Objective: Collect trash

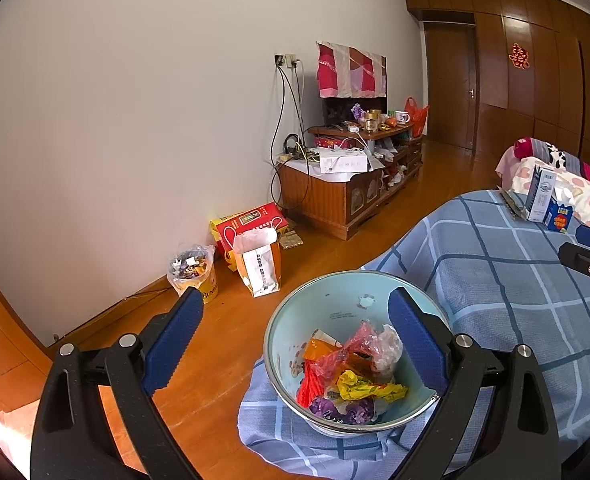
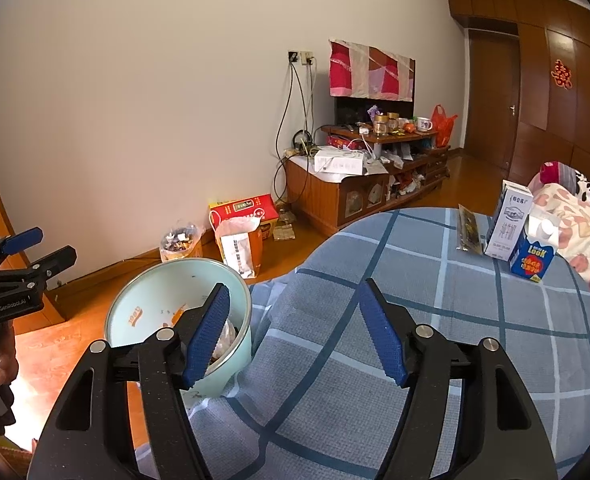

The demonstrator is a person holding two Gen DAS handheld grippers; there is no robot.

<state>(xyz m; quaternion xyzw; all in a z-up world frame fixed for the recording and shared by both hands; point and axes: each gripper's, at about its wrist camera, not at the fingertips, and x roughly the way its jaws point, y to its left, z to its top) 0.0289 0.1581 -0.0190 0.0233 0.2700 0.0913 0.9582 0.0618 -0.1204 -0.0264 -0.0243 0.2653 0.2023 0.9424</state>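
A pale blue bin stands against the bed's edge, holding several crumpled wrappers in red, yellow, orange and purple. My left gripper hovers open above it, its pads apart with nothing between them. From the right wrist view the bin sits lower left, and the left gripper shows at the left edge in a person's hand. My right gripper is open over the blue checked bedsheet, empty. On the sheet's far side lie a white carton, a blue carton and a dark wrapper strip.
On the wooden floor by the wall stand a yellow bucket of wrappers, a paper bag and a red box. A cluttered wooden TV cabinet stands beyond. A heart-patterned quilt lies behind the cartons.
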